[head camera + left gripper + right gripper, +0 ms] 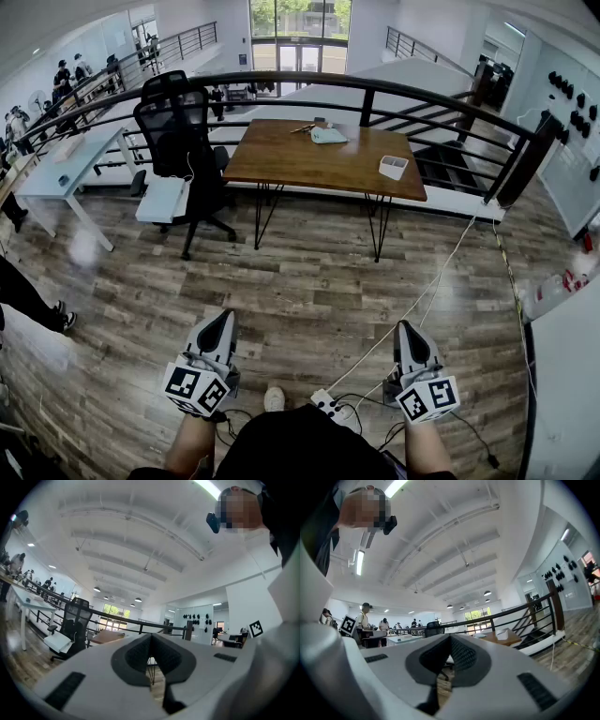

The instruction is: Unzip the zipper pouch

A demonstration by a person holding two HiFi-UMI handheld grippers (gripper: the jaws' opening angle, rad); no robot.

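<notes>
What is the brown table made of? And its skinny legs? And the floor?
The table top looks like wood: warm brown, matte, faint grain. Its legs look like thin black metal rods. The floor shows grey-brown planks, wood or wood-look laminate; I cannot tell which.

You hold two grippers, the left gripper (pixel 223 317) and the right gripper (pixel 407 328), at the bottom of the frame. At upper centre stands one wooden table (pixel 309 164), bearing one zipper pouch (pixel 328 135) and one white box (pixel 393 167). One black office chair (pixel 173 122) and one white desk (pixel 94 150) sit at upper left.
</notes>
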